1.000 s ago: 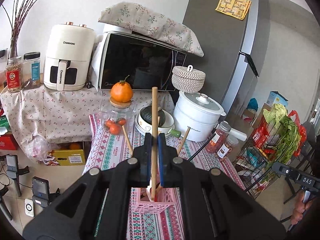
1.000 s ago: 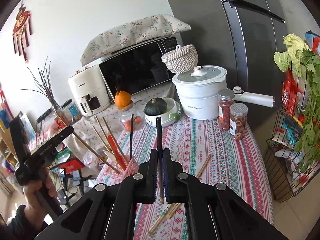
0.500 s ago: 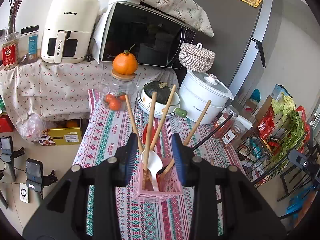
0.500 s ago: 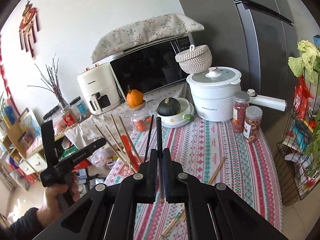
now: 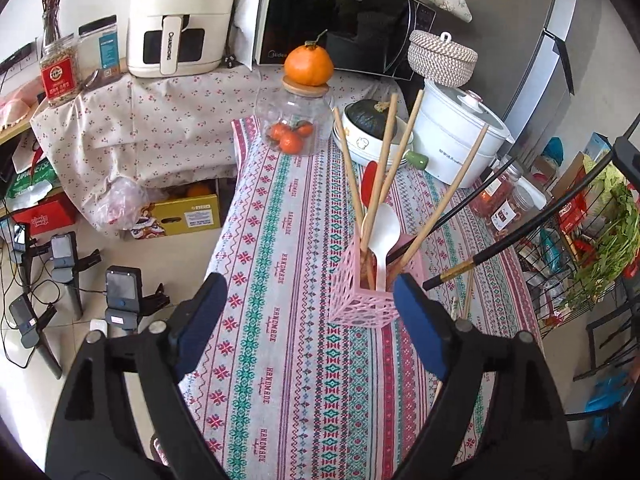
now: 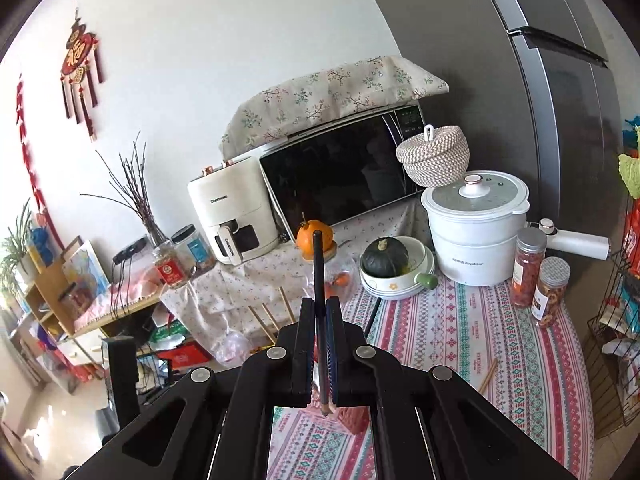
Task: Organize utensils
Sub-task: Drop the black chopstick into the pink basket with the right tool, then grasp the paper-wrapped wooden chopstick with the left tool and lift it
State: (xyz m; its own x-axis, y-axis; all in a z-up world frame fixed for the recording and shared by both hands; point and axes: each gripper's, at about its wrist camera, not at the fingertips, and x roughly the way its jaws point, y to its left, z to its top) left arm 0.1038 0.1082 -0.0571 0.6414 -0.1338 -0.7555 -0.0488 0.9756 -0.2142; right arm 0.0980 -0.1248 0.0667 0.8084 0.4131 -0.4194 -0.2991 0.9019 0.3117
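A pink lattice holder [image 5: 360,300] stands on the patterned tablecloth [image 5: 280,320]. It holds several wooden chopsticks [image 5: 382,168], a white spoon [image 5: 384,236] and a red spoon [image 5: 369,188]. My left gripper [image 5: 310,300] hovers just in front of it, its jaws opening wide with nothing between the pads. My right gripper [image 6: 320,314] is shut on a black chopstick [image 6: 318,272], held upright above the holder [image 6: 354,416]. That chopstick, gold-banded [image 5: 460,270], reaches in from the right in the left wrist view. Loose wooden chopsticks [image 5: 466,298] lie beside the holder.
Behind the holder stand a glass jar of oranges [image 5: 294,128], a bowl with a dark squash [image 5: 370,128], a white cooker [image 5: 456,136] and spice jars [image 6: 528,268]. A wire vegetable rack [image 5: 592,248] is at the right. Phones on stands [image 5: 122,296] fill the floor at left.
My left gripper let go of the wooden chopstick, which now stands in the holder, and its jaws spread wide as it tipped downward. My right gripper carried the black chopstick up and over towards the holder.
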